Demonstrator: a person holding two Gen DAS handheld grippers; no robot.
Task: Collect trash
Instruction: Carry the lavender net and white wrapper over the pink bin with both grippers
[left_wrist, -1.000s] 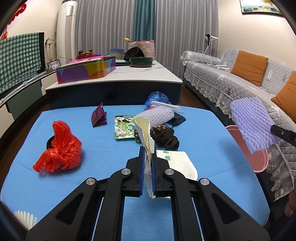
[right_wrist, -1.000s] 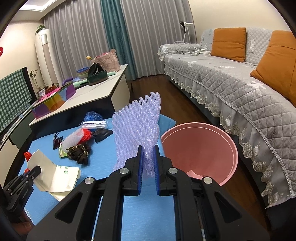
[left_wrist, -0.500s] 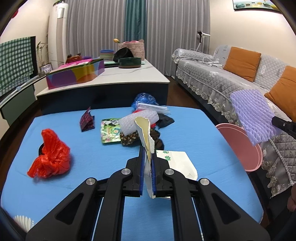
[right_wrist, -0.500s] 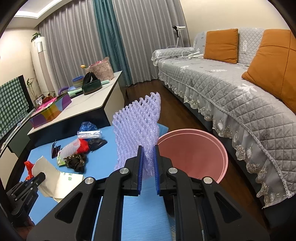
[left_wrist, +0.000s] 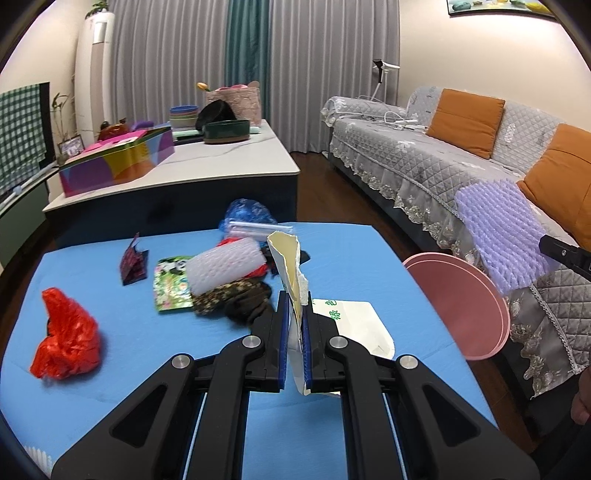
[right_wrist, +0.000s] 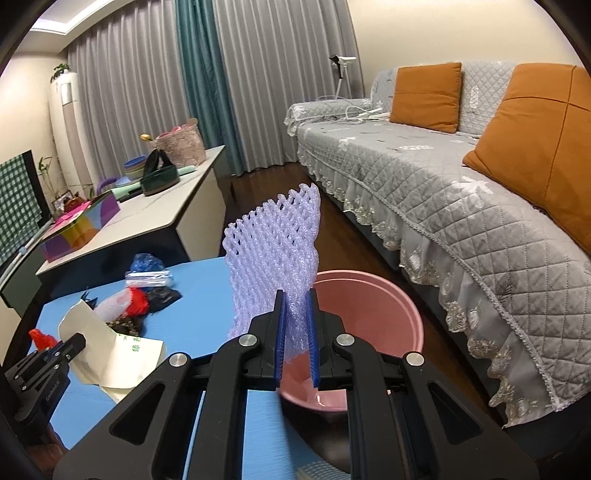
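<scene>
Left gripper (left_wrist: 294, 314): one; its two fingers (left_wrist: 281, 332) pinch one cream paper envelope (left_wrist: 291, 269), whose torn upper edge stands upright above the fingertips and whose printed flap hangs to the right over the table.
Right gripper (right_wrist: 295, 325): one; its two fingers (right_wrist: 279, 332) pinch the lower edge of one purple foam net (right_wrist: 275, 258), which stands upright above them.
Foam net, position: held in the air above the near rim of the bin; in the left wrist view the purple foam net (left_wrist: 502, 236) shows at the right, over the bin.
Bin (right_wrist: 373, 295): one, pink and round, standing on the floor between the table and the sofa, just beside the table's right edge; the bin (left_wrist: 461, 302) also shows in the left wrist view.
Table (left_wrist: 147, 350): one, with a blue top, carrying the remaining trash.
Trash on the table, counted: one red plastic bag (left_wrist: 66, 336) alone at the left; one dark red wrapper (left_wrist: 133, 258); one green panda packet (left_wrist: 171, 284); one white foam net (left_wrist: 225, 267) lying on the central pile; one dark patterned cloth (left_wrist: 236, 299); one blue plastic bag (left_wrist: 247, 212) at the far edge, with one clear packet (left_wrist: 253, 227) just in front of it.
Sofa (right_wrist: 461, 206): one, grey and quilted, with two orange cushions (right_wrist: 426, 96).
Side counter (left_wrist: 207, 166): one, white-topped, behind the table, bearing one multicoloured box (left_wrist: 118, 166).
</scene>
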